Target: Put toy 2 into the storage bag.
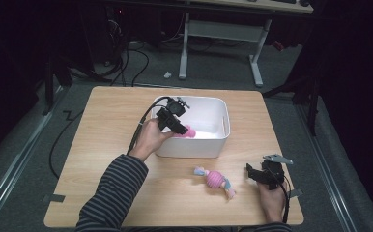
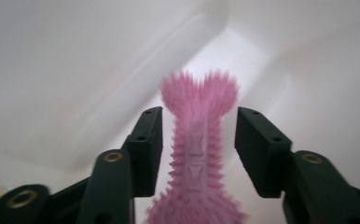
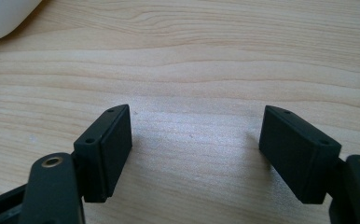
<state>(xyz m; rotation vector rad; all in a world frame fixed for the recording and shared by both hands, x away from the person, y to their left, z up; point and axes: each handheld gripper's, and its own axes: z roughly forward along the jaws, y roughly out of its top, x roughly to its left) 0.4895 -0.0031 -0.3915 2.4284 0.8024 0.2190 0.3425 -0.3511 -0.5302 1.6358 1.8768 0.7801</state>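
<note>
Pink spiked rubber bone toy sits inside the white plastic bin, between the left gripper jaws, which stand parted and clear of it. Right gripper rests released over the wooden table, beside a pink striped knitted toy.

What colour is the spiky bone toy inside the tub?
Pink. The spiky rubber bone toy shows best in the left gripper view, inside the white plastic tub.

Dim room; grey carpeted floor; white-legged desk beyond the wooden table; black cables trailing
</note>
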